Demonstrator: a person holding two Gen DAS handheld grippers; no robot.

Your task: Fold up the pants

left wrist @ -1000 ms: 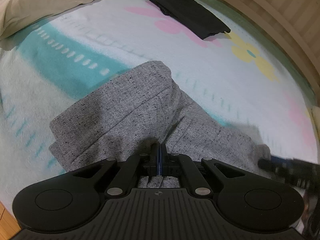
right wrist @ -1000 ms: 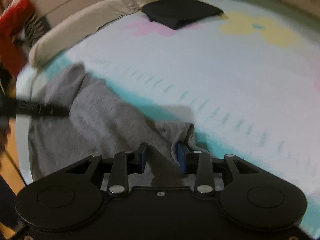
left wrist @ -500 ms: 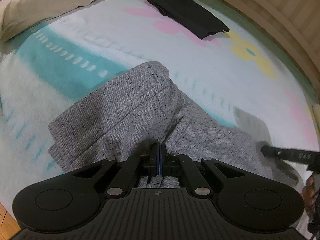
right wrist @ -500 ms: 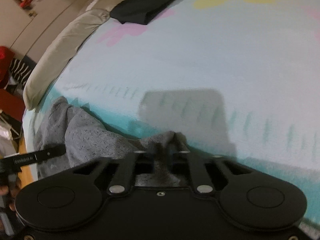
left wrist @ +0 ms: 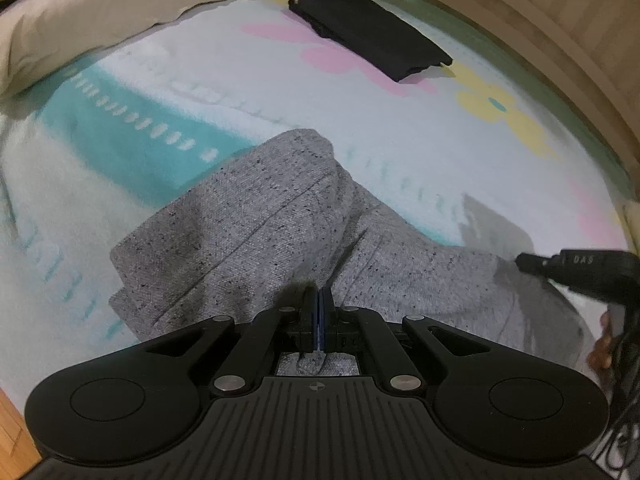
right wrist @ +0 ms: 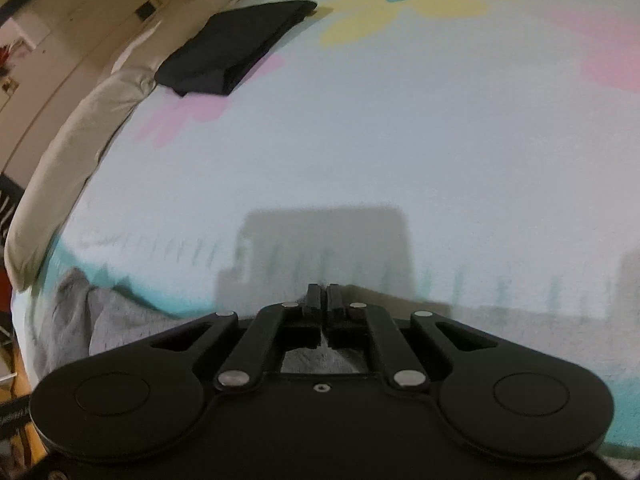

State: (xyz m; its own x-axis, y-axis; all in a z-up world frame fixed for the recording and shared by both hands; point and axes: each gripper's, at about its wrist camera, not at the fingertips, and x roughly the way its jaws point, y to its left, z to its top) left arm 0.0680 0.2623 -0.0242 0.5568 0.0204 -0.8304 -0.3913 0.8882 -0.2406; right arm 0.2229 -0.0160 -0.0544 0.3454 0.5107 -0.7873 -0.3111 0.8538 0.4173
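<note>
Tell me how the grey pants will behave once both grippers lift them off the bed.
The grey pants will probably sag between the left gripper and the right gripper, since the knit already lies in soft folds. They look thick, so likely weighty for cloth. Slipping seems unlikely: both jaws are shut on fabric.

right gripper is going from jaws apart around a bunch of the grey pants to clamped on that fabric, with grey cloth showing behind the pads. its view is rolling and sliding right over the blanket, so the pants are dropping to the lower left edge and the folded black garment is moving up left. in the left wrist view, the right gripper's arm is coming further in at the right edge.
</note>
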